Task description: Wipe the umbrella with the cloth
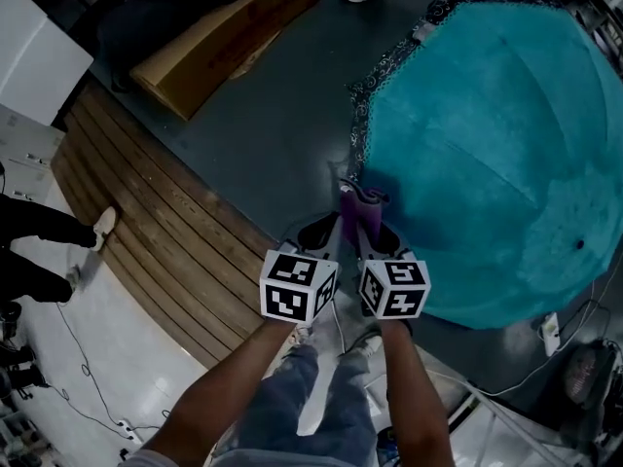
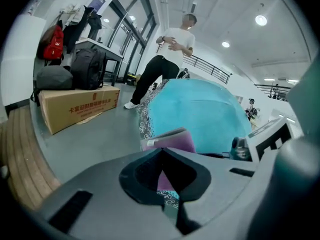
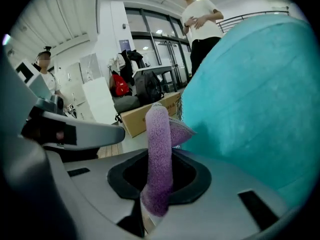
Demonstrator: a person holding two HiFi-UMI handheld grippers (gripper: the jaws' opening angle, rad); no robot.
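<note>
The open teal umbrella (image 1: pixel 487 144) lies on the grey floor at the right, its patterned trim facing me. A purple cloth (image 1: pixel 358 205) stands folded just at that trim, held from both sides. My left gripper (image 1: pixel 332 228) is shut on the cloth's left part, and the cloth (image 2: pixel 170 140) sticks out past its closed jaws toward the umbrella (image 2: pixel 200 109). My right gripper (image 1: pixel 376 233) is shut on the cloth too. There the cloth (image 3: pixel 159 149) rises as a roll from the jaws, right beside the umbrella's canopy (image 3: pixel 260 99).
A cardboard box (image 1: pixel 229 32) lies on the floor beyond, with bags behind it (image 2: pixel 87 66). A curved wooden platform (image 1: pixel 146 232) runs along the left. A person (image 2: pixel 167 59) stands behind the umbrella. Cables (image 1: pixel 555 343) trail at the lower right.
</note>
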